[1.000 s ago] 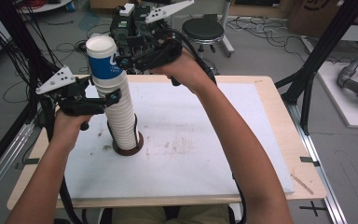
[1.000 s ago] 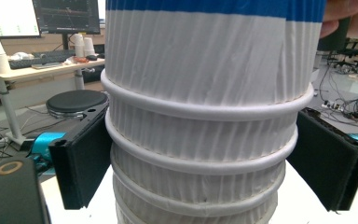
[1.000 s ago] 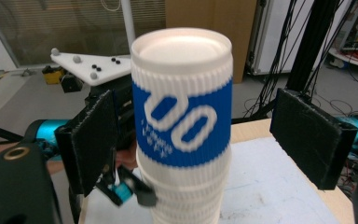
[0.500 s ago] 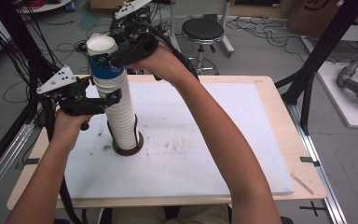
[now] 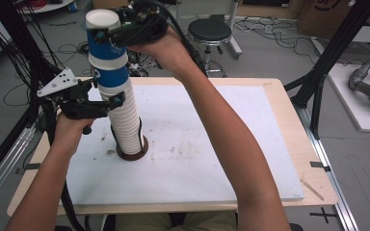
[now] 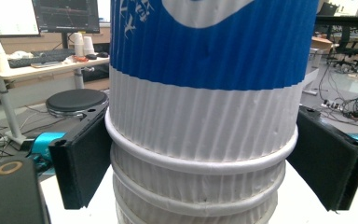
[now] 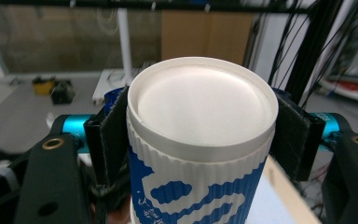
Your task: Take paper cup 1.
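**Top cup gripped on the stack**

We see the right hand-held gripper (image 5: 107, 30), upper left of the high view, jaws just closed and pinching the blue-and-white paper cup (image 5: 105, 53), upside down atop the stack of white cups (image 5: 127, 120). The left hand-held gripper (image 5: 117, 101) brackets the stack mid-height; whether its pads press, we cannot tell. The stack stands left of centre on the table (image 5: 289, 125).

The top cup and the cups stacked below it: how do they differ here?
The top cup is blue with white print; the stack below is plain white. The top cup sits in the right gripper, jaws shut on it; the stack is flanked by the left gripper, whose jaws stand beside it. Both are ribbed paper cups, upside down.
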Available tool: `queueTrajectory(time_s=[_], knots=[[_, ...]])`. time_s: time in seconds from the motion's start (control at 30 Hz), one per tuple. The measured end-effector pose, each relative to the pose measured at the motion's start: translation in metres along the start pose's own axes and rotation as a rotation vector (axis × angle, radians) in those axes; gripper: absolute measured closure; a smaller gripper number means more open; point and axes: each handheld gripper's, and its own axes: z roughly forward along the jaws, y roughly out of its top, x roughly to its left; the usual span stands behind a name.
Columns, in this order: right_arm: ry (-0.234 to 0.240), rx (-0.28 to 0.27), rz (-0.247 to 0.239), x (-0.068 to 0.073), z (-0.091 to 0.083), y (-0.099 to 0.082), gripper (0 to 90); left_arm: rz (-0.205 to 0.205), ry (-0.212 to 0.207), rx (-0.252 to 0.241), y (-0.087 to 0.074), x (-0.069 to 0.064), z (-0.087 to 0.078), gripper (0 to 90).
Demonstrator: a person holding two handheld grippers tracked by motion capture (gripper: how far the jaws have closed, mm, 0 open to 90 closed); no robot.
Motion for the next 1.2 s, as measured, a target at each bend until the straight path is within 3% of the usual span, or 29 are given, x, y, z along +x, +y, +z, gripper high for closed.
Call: queueTrajectory(time_s=[0.07,0.17,0.27,0.3,0.33,0.37,0.4,0.5,0.6,0.93,1.0,1.1,1.13,1.2], knots=[[-0.045,-0.056,-0.013,0.001,-0.015,0.013,29.3,0.001,0.000,0.002,0.000,0.000,0.000,12.7],[-0.059,-0.064,-0.026,0.002,-0.023,0.019,29.3,0.000,0.000,0.003,0.000,0.000,0.000,12.6],[-0.085,-0.086,-0.044,0.003,-0.046,0.023,29.3,-0.001,0.001,0.004,0.000,0.000,-0.001,12.6],[-0.085,-0.086,-0.044,0.003,-0.046,0.023,29.3,-0.001,0.001,0.004,0.000,0.000,-0.001,12.6],[-0.106,-0.088,-0.048,0.002,-0.060,0.021,29.3,-0.003,0.003,0.003,0.000,0.000,-0.001,12.5],[-0.106,-0.088,-0.048,0.002,-0.060,0.021,29.3,-0.003,0.003,0.004,0.000,0.000,-0.001,12.5],[-0.122,-0.085,-0.041,0.000,-0.072,0.015,29.3,-0.009,0.006,0.001,0.000,0.000,-0.001,12.2],[-0.136,-0.071,-0.040,-0.002,-0.081,0.008,29.3,-0.016,0.007,-0.010,-0.001,0.001,-0.002,11.5],[-0.167,-0.025,-0.019,-0.006,-0.101,-0.017,29.3,-0.030,0.013,-0.024,-0.003,0.001,-0.006,10.7],[-0.204,0.003,0.065,-0.013,-0.131,-0.075,29.3,-0.020,0.052,-0.097,-0.002,-0.005,-0.035,10.6],[-0.208,0.008,0.071,-0.013,-0.133,-0.081,29.3,-0.017,0.045,-0.091,-0.004,-0.007,-0.041,10.6],[-0.225,0.022,0.076,-0.010,-0.140,-0.101,29.2,-0.021,0.037,-0.072,-0.015,-0.011,-0.049,10.6],[-0.232,0.036,0.082,-0.007,-0.144,-0.117,29.2,-0.020,0.035,-0.064,-0.020,-0.012,-0.052,10.6],[-0.234,0.042,0.088,-0.006,-0.147,-0.125,29.2,-0.023,0.039,-0.057,-0.031,-0.014,-0.058,10.6]])
